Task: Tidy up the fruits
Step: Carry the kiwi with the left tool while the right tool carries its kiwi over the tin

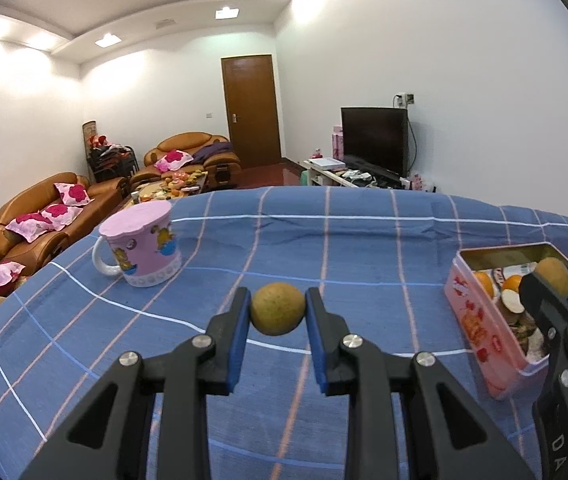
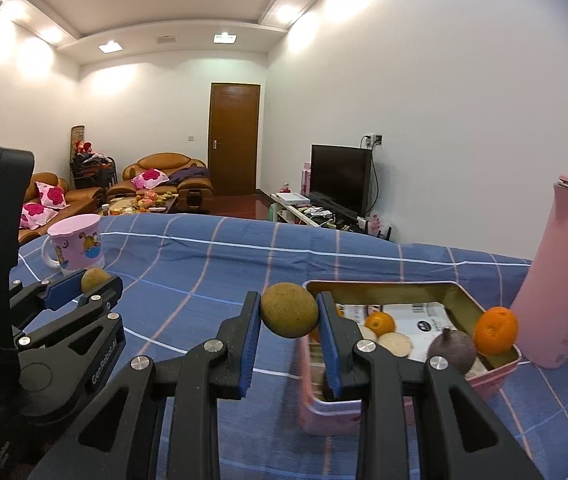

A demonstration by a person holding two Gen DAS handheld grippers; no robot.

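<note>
My left gripper [image 1: 278,308] is shut on a round yellow-green fruit [image 1: 278,309] and holds it above the blue checked cloth [image 1: 323,240]. My right gripper [image 2: 288,312] is shut on a second yellow-green fruit [image 2: 289,310], over the near-left corner of the pink tin box [image 2: 495,376]. The tin holds small oranges [image 2: 380,323], pale slices, a dark round fruit [image 2: 452,350] and an orange [image 2: 497,331] at its right rim. In the left wrist view the tin [image 1: 479,328] is at the right with the right gripper [image 1: 553,282] over it.
A pink cartoon mug [image 1: 144,252] stands at the left of the table. A tall pink bottle [image 2: 555,272] stands right of the tin. The table's far edge drops off to a living room with sofas and a TV.
</note>
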